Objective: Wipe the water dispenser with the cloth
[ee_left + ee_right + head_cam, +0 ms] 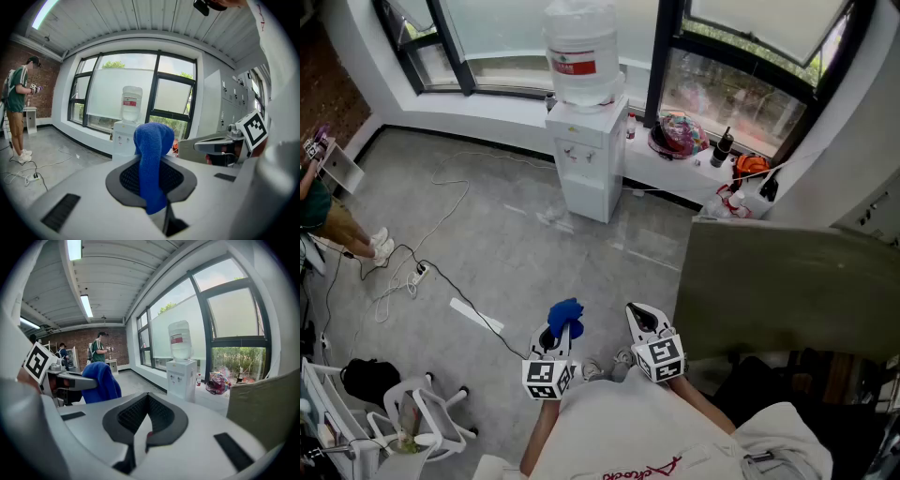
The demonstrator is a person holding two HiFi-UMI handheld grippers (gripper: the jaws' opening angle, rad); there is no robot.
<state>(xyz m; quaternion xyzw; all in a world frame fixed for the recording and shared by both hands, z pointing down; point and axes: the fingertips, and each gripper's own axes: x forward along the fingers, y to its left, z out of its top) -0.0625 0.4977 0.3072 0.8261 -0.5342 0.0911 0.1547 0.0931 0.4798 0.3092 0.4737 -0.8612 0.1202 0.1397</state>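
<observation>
Left gripper (151, 180) pinches the blue cloth (152, 140); right gripper (146, 413) closed, empty.

I see a royal-blue cloth (565, 315) near me, a white water dispenser (586, 159) far off under a clear bottle (581, 47) with a red label, black-and-white square markers on the left gripper (555, 336) and right gripper (639, 317), a grey floor (487, 225), and an olive-green board (778, 291) at right.

The grey floor (497, 239) carries the water dispenser (586, 173), loose cables (394, 289) and a power strip (419, 272).
</observation>
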